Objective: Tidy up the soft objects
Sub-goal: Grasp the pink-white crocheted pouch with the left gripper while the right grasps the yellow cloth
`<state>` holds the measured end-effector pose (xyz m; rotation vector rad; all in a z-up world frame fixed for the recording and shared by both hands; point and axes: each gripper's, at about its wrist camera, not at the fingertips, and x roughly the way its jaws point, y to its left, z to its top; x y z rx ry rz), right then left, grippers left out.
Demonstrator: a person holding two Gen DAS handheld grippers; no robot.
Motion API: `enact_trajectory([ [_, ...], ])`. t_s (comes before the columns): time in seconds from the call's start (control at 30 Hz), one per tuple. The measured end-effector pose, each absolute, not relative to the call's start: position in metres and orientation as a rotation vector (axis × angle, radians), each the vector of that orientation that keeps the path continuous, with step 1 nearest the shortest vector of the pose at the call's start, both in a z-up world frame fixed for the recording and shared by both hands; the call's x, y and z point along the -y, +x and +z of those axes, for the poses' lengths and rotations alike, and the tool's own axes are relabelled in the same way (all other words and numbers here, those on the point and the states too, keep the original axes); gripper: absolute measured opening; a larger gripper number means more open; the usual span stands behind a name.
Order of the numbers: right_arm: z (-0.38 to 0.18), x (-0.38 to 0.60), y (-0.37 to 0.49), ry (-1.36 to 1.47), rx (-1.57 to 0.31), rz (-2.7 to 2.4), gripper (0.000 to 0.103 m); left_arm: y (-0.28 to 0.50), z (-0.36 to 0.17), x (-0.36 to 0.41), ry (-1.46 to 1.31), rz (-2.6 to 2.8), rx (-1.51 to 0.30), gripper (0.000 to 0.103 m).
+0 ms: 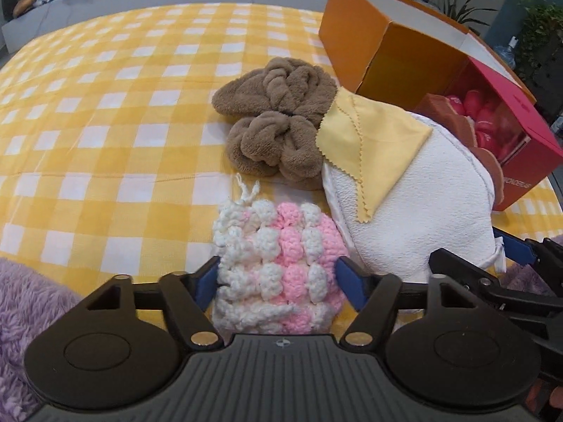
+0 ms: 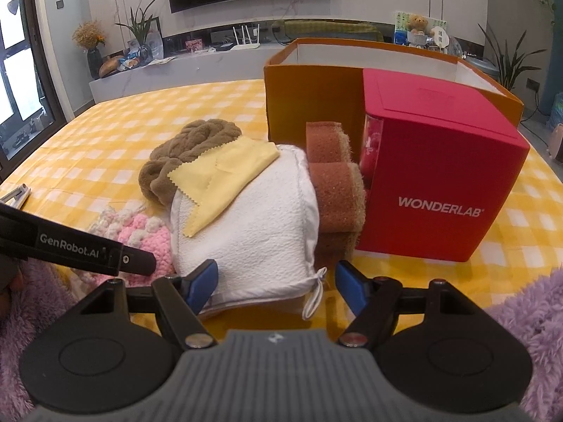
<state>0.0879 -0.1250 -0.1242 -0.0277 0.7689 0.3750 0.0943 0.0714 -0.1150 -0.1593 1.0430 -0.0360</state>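
Observation:
A pink-and-white crocheted pouch (image 1: 278, 263) lies on the yellow checked cloth between the fingers of my left gripper (image 1: 279, 281), which stand open at its two sides. A white towel bundle (image 1: 415, 207) with a yellow cloth (image 1: 369, 140) on top lies to its right. A brown fleece cloth (image 1: 278, 119) lies behind. My right gripper (image 2: 276, 285) is open around the near edge of the white towel bundle (image 2: 253, 225). The pouch (image 2: 147, 235) shows at its left. Two brown sponges (image 2: 334, 183) lean against the red box (image 2: 432, 179).
An open orange box (image 2: 313, 91) stands behind the red box. The red box's open side shows red round items (image 1: 489, 116). Purple fluffy sleeves (image 1: 21, 299) frame the bottom corners. A small metal object (image 2: 16, 195) lies at the far left.

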Motion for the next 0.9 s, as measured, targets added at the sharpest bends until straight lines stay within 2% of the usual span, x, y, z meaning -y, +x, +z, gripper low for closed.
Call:
enact_trajectory([
  [0.07,-0.124,0.126,0.087,-0.026,-0.766,0.372,0.073,0.093,-0.113,-0.069,-0.146,-0.039,-1.028,0.068],
  [0.2,-0.122,0.128,0.085,-0.026,-0.755,0.363,0.073,0.085,-0.106,-0.07,-0.151,-0.027,-0.962,0.044],
  [0.23,-0.121,0.128,0.084,-0.027,-0.751,0.36,0.073,0.083,-0.103,-0.071,-0.153,-0.027,-0.938,0.022],
  [0.27,-0.12,0.129,0.083,-0.027,-0.745,0.356,0.073,0.079,-0.1,-0.07,-0.14,-0.015,-0.911,0.017],
  [0.63,-0.097,0.133,0.07,-0.043,-0.651,0.329,0.073,0.06,-0.075,-0.075,-0.176,-0.032,-0.726,0.014],
  [0.9,-0.081,0.093,0.086,-0.222,-0.569,0.489,0.07,0.071,-0.059,-0.086,-0.158,-0.049,-0.657,0.014],
])
